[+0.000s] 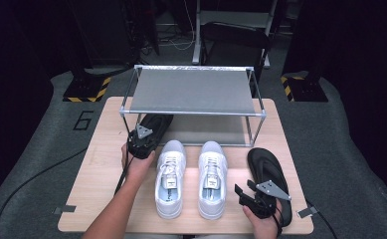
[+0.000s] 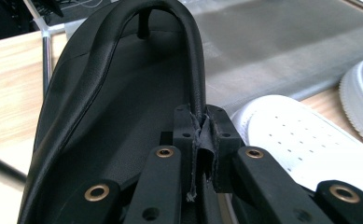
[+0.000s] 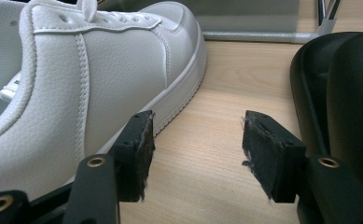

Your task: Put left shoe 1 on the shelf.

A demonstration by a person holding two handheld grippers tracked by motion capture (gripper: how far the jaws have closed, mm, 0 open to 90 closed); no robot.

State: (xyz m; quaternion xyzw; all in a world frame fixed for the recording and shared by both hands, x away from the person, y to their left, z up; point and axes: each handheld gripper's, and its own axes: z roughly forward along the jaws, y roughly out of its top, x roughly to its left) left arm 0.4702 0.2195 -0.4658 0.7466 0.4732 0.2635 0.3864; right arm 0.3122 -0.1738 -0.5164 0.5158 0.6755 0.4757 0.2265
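My left gripper is shut on the strap of a black flip-flop, which reaches toward the lower shelf of a small metal shoe rack. A pair of white sneakers stands side by side on the wooden table. The left sneaker's toe lies just right of the held flip-flop. The second black flip-flop lies flat at the right. My right gripper rests open on the table between the right sneaker and that flip-flop.
The rack has a grey fabric top shelf and a lower shelf at table level. Dark floor, cables and black stands surround the table. Tape marks sit at the table's front corners.
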